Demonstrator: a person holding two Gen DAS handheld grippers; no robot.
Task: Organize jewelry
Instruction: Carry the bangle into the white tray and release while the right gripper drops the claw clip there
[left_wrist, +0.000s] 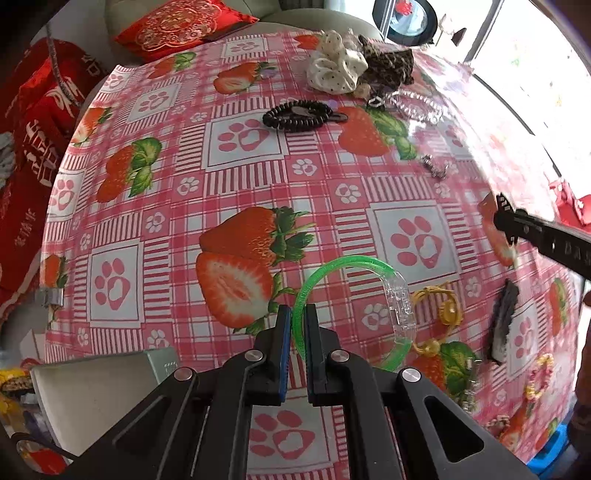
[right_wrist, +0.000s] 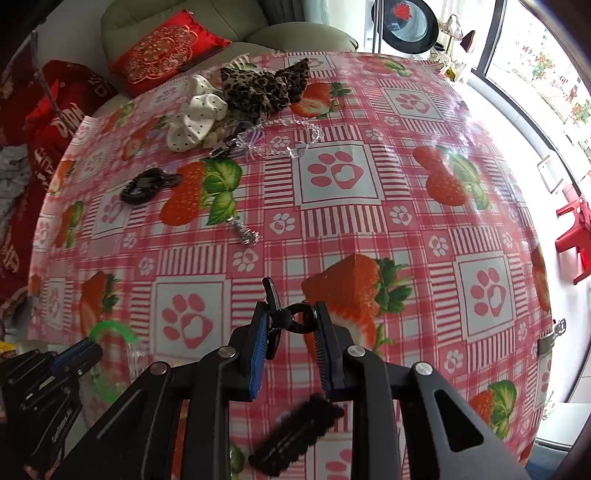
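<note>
Clamped tight on the green bangle (left_wrist: 354, 306): left gripper (left_wrist: 298, 325), nearest the lens in the left wrist view, pads pinching the thin green band on its left side, ring resting flat on the strawberry tablecloth (left_wrist: 236, 184). Clear plastic clasp section on the bangle's right side. Just right of the bangle, a gold trinket cluster (left_wrist: 439, 310), then a dark fuzzy hair clip (left_wrist: 502, 321) further right, near the table's edge. Well beyond the bangle, toward the far side: a dark beaded bracelet (left_wrist: 295, 115), a white polka-dot scrunchie (left_wrist: 334, 68) touching a leopard-print scrunchie (left_wrist: 388, 64), a clear bead strand (left_wrist: 417, 105) beside them, and a small silver piece (left_wrist: 434, 166) lying alone. Left of the bangle, off the table's near corner, a pale box-like thing (left_wrist: 99, 384), can't tell what exactly.

Over in the right wrist view, right gripper (right_wrist: 291, 321) partly closed on a small black ring-shaped clip (right_wrist: 291, 319), fingers grasping it from both sides, black loop sticking up at the left pad.

Room-wise, way past the bangle: grey-green sofa (right_wrist: 192, 26) with a red embroidered cushion (right_wrist: 166, 51), red fabric piled at far left, bright window (right_wrist: 546, 66) and a red plastic stool (right_wrist: 576, 229) at far right.
</note>
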